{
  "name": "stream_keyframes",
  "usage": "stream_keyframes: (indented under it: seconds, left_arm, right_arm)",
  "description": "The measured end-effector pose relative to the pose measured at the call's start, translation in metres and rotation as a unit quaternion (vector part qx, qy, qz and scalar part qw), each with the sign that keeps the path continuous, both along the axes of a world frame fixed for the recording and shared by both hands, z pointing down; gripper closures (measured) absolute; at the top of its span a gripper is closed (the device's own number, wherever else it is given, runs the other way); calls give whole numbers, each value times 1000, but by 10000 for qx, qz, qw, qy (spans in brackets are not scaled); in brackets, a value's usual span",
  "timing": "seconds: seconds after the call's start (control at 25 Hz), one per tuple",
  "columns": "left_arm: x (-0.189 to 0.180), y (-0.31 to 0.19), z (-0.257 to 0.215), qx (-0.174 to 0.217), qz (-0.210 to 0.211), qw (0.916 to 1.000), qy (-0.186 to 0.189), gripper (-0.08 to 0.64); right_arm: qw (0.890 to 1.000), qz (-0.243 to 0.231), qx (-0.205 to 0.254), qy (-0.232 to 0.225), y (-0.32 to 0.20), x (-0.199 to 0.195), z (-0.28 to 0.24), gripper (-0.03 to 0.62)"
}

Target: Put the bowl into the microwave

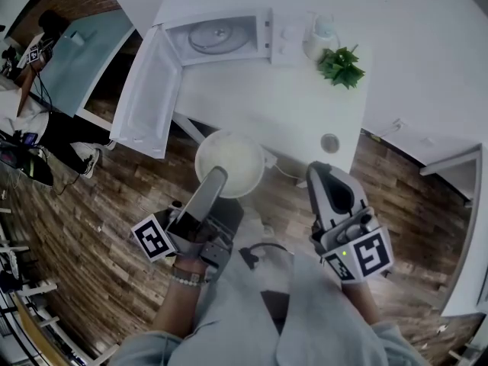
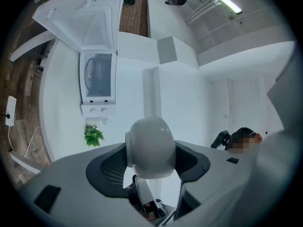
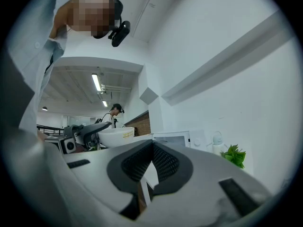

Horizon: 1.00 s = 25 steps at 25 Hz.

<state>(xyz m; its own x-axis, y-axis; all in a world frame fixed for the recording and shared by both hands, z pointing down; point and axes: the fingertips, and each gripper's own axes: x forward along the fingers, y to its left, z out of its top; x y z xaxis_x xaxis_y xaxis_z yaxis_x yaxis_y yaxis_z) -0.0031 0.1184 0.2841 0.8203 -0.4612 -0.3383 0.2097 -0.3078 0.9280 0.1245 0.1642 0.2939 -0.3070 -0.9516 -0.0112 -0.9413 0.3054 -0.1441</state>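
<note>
The white bowl (image 1: 230, 162) hangs over the near edge of the white table (image 1: 267, 109), and my left gripper (image 1: 217, 175) is shut on its rim. In the left gripper view the bowl (image 2: 151, 148) fills the gap between the pads of the left gripper (image 2: 151, 167). The white microwave (image 1: 221, 36) stands at the table's far side with its door (image 1: 149, 90) swung wide open to the left, and its glass turntable shows inside. My right gripper (image 1: 320, 170) is shut and empty, to the right of the bowl. The right gripper view shows the shut right gripper (image 3: 152, 148) with the bowl (image 3: 116, 136) to its left.
A green plant (image 1: 341, 65) and a pale bottle (image 1: 323, 33) stand right of the microwave. A small round object (image 1: 330, 142) lies near the table's right front. The floor is wood. Another person (image 1: 38, 52) stands far off at the upper left.
</note>
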Motion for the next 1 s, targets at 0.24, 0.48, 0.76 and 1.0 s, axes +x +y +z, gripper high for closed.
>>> stream_keyframes:
  seconds: [0.24,0.48,0.76,1.0]
  left_arm:
    - [1,-27,0,-8,67,10000,34,298]
    - [1,-63,5,-76,125,9999,46,298]
    - [-7,-110,4,-81,113,9999,54,298]
    - [-13,-144,2,-77,117,9998,113,298]
  right_arm:
    - [10000,11,-7,17,-28,-2,-1,592]
    - [10000,-62,-58,-13,-66,-15,0,592]
    - [9999,-82,-50,74,-113,-23,-5,592]
    - [9999,-79,-37,140,-145,-32,-7,592]
